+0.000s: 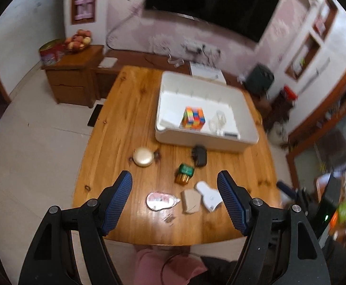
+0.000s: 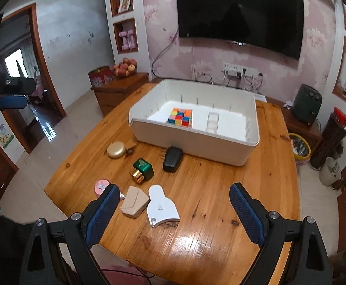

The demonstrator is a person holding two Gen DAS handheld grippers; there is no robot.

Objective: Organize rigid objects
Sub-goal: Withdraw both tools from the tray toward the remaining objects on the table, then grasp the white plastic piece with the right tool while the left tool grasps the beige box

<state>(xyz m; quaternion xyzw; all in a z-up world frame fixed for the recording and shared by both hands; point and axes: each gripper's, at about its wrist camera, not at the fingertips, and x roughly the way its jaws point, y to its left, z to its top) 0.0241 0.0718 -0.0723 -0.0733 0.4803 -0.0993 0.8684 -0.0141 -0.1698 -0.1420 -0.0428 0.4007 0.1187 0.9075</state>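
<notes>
Gold compact: farthest left of the loose pieces on the wooden table, lying flat, well apart from both grippers.
Pink oval case: lies flat between the left gripper's fingers as its camera sees it, long axis running across the view; in the right wrist view it is half hidden behind a blue pad.
Left gripper: jaws part-way apart with nothing between the pads, tilted down over the near edge; judged the nearer hand for the pink case.
Beige box: just beside the white scoop-shaped piece, perhaps touching it; both sit at the near edge.
Green bottle with gold cap: on its side, cap pointing toward the near-left corner, beyond the beige box.
Black adapter: close against the front wall of the white bin, long axis pointing at that wall.
Right gripper: jaws wide, empty; the white piece lies just inside its left finger.
Bin contents: a colour cube and a clear small box.
View difference: the right wrist view is sharp and shows the bin's inner ribs; the left is blurred.
</notes>
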